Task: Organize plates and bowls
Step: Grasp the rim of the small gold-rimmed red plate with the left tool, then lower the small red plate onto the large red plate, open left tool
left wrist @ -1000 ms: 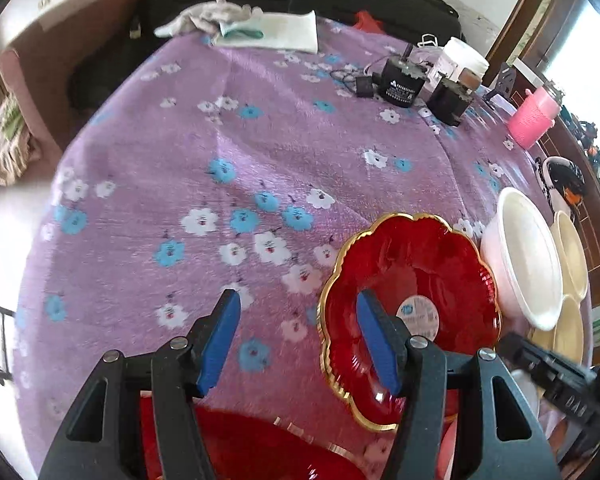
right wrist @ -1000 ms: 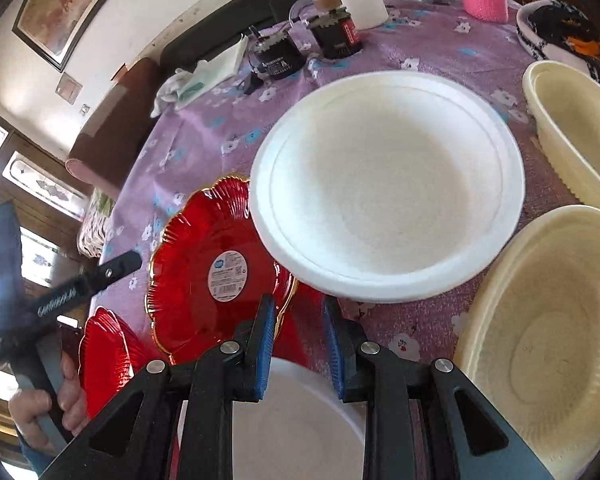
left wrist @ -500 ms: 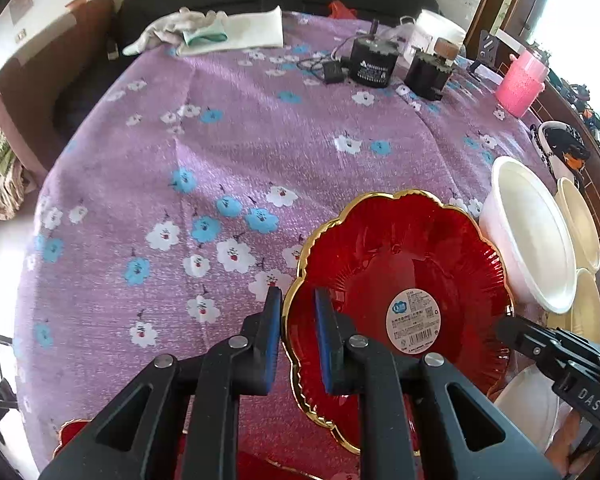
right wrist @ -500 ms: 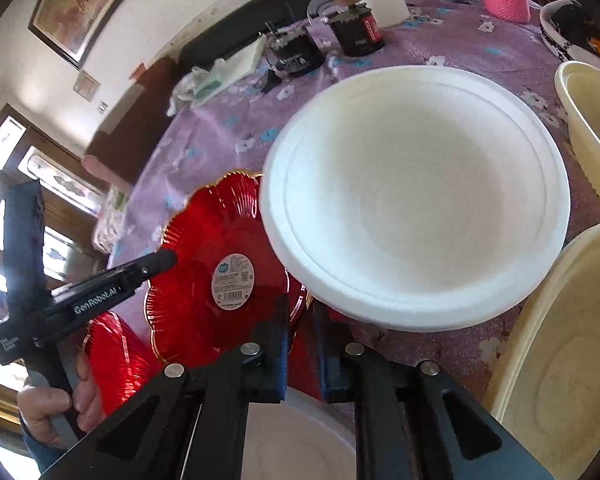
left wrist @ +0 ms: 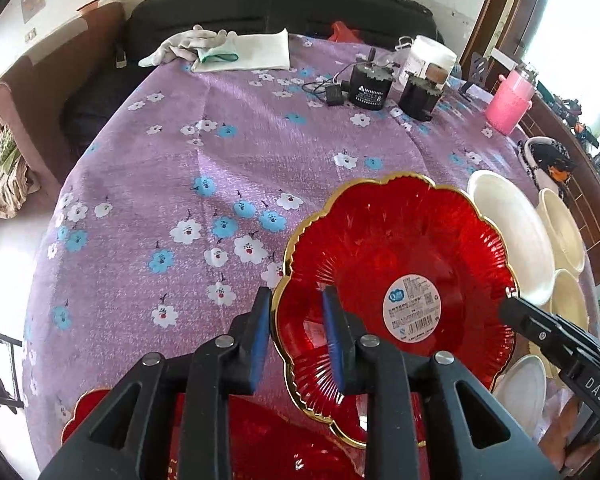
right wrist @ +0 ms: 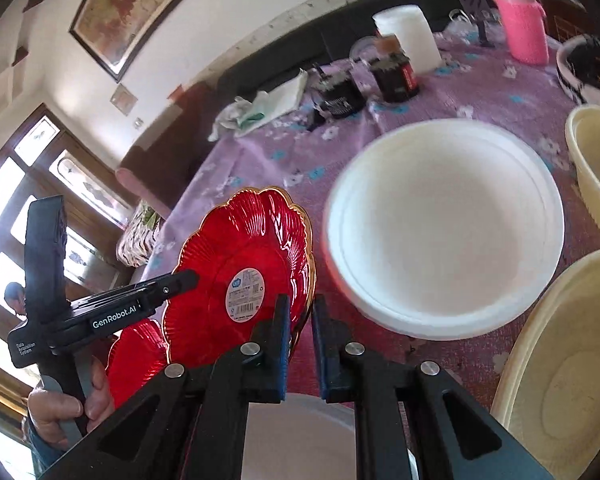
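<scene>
Red gilt-edged plate [left wrist: 400, 280], tilted beside the white bowl [right wrist: 444, 228], is pinched at opposite rims by left gripper [left wrist: 296, 332] and right gripper [right wrist: 300, 344], sharing its weight for lifting.

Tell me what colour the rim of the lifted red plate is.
Gold, on the red plate; clearest from the left wrist.
</scene>
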Tool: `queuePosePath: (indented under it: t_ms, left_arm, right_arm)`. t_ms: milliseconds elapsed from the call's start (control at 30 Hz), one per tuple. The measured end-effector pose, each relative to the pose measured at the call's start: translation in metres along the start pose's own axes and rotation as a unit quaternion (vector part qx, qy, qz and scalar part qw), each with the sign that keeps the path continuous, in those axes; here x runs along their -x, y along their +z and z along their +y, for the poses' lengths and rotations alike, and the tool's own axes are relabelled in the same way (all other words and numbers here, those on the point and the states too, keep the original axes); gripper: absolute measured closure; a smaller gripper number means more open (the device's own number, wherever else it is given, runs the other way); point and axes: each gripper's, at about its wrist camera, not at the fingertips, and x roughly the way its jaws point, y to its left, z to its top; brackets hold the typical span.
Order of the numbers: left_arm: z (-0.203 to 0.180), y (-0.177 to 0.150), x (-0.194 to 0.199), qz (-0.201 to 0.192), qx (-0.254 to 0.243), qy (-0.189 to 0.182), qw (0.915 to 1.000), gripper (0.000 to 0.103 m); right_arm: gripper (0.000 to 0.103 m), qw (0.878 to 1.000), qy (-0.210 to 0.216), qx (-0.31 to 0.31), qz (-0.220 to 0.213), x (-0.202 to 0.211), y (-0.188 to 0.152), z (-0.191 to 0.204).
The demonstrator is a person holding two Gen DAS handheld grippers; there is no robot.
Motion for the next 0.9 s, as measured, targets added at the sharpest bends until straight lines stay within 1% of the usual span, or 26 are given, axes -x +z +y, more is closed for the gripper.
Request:
queuePosePath:
  t_ms: [133, 367, 500, 600, 700, 800, 833, 900]
  left_arm:
    - [0.004, -0.002, 0.010, -0.010, 0.008, -0.005, 0.9999, 0.080]
    - [0.005, -0.004, 0.029, -0.029, 0.010, -0.007, 0.9995, 0.078]
    - [0.011, -0.011, 0.041, -0.037, 0.012, -0.008, 0.9992, 0.078]
    - [0.021, -0.022, 0.052, -0.040, 0.018, -0.009, 0.9990, 0.077]
    - [0.033, -0.035, 0.064, -0.047, 0.024, -0.010, 0.9986, 0.073]
    - [0.046, -0.049, 0.076, -0.050, 0.031, -0.010, 0.9982, 0.072]
    - [0.051, -0.056, 0.081, -0.051, 0.034, -0.009, 0.9981, 0.071]
    - [0.058, -0.066, 0.087, -0.049, 0.035, -0.005, 0.9981, 0.065]
  right_arm:
    - [0.091, 1.000, 0.003, 0.019, -0.020, 0.008, 0.000, 0.009]
    - [0.091, 0.999, 0.015, 0.028, -0.037, 0.014, -0.002, 0.015]
    - [0.091, 0.998, 0.024, 0.032, -0.038, 0.017, -0.004, 0.019]
    - [0.091, 0.998, 0.033, 0.037, -0.030, 0.018, -0.008, 0.028]
    - [0.090, 0.998, 0.044, 0.040, -0.012, 0.016, -0.015, 0.039]
    - [0.090, 0.998, 0.051, 0.049, -0.002, 0.015, -0.023, 0.053]
    - [0.090, 0.997, 0.054, 0.051, 0.001, 0.015, -0.027, 0.057]
    - [0.090, 0.997, 0.062, 0.054, 0.010, 0.013, -0.033, 0.066]
